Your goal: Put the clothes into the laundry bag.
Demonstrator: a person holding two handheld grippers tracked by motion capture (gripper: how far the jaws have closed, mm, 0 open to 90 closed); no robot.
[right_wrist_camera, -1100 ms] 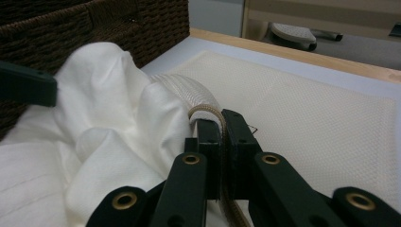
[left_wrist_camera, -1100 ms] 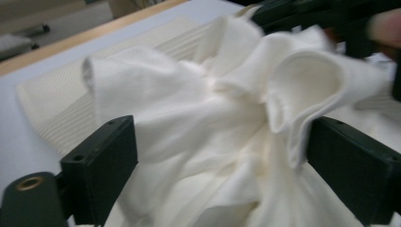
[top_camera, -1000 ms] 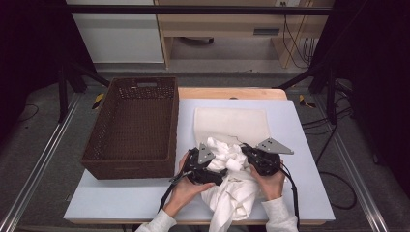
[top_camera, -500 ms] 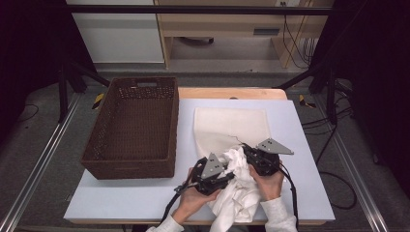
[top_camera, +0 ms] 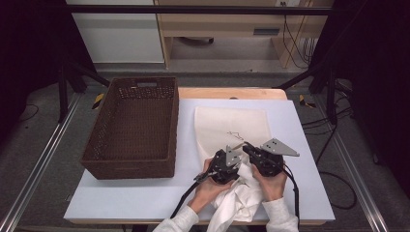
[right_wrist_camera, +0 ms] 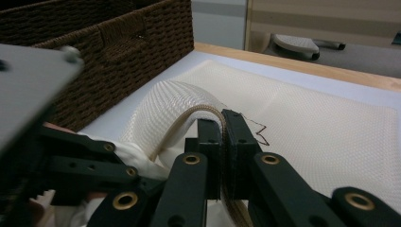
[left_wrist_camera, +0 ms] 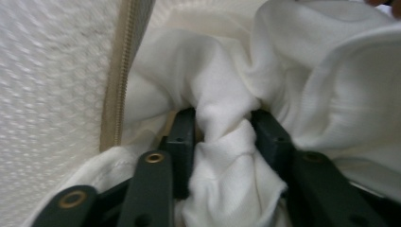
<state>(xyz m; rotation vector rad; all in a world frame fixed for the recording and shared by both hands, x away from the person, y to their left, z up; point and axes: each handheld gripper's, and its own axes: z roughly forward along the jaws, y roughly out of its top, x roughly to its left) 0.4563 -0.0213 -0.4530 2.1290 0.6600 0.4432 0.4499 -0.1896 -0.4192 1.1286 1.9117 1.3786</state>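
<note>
A cream mesh bag [top_camera: 232,123] lies flat on the table, its zipper edge [left_wrist_camera: 118,71] lifted at the near end. My right gripper [top_camera: 247,148] is shut on that raised zipper edge [right_wrist_camera: 208,111] and holds the mouth up. A white garment [top_camera: 237,203] trails from the bag's mouth over the table's front edge. My left gripper [top_camera: 237,155] sits just left of the right one, at the mouth. Its jaws have just been opening a little, and a bunched fold of the white garment [left_wrist_camera: 222,137] is still pinched between them.
A brown wicker basket [top_camera: 133,125] stands on the left part of the white table [top_camera: 121,198], close to the bag [right_wrist_camera: 307,123]. A wooden strip runs along the table's far edge. Both of the person's hands are at the front edge.
My left gripper has moved right to the bag's mouth with the white garment. The heap of cloth that stood between the grippers has shrunk. My right gripper has kept still.
</note>
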